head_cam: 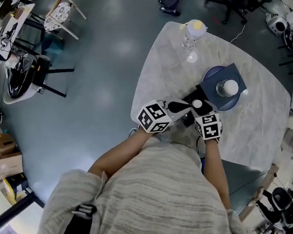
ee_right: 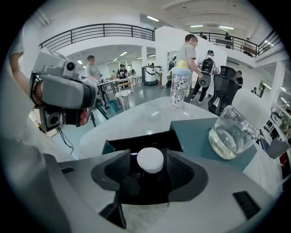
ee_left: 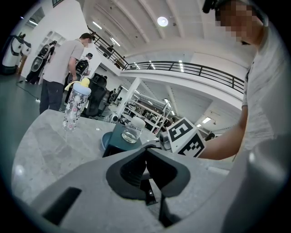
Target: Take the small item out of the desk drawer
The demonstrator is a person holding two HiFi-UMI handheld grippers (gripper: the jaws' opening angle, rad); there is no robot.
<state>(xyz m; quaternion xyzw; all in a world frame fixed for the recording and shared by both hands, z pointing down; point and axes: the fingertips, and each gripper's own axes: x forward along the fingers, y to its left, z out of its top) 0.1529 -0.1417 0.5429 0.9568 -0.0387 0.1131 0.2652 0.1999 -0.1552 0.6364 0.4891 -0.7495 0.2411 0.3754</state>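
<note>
Standing over a pale, stone-patterned counter (head_cam: 259, 119) that fills the right half of the head view, a person in a grey top works at a teal drawer unit (head_cam: 236, 73) set right of centre. Its black drawer (ee_right: 136, 140) is already pulled open toward the lower left of the frame. A printed drink bottle (head_cam: 195, 33) with a yellow lid stands well apart near the counter's upper edge, and a glass jar (head_cam: 229, 87) with a white lid sits on top of the unit. The left tongs (ee_left: 146, 152) lie just left of the drawer in the head view. Their tips are pressed together with nothing seen between them, and whether they touch the drawer cannot be told. The right tongs (ee_right: 148, 169) reach into the open drawer at the centre of the right gripper view, jaws spread to either side of the small white-capped item (ee_right: 150, 159), with a sliver of gap showing on each side. The item still stands inside the drawer. By this reading the opening is done and the approach is all but complete. Closing on the cap, lifting the item clear of the drawer walls and bringing it out remain to be done.
</note>
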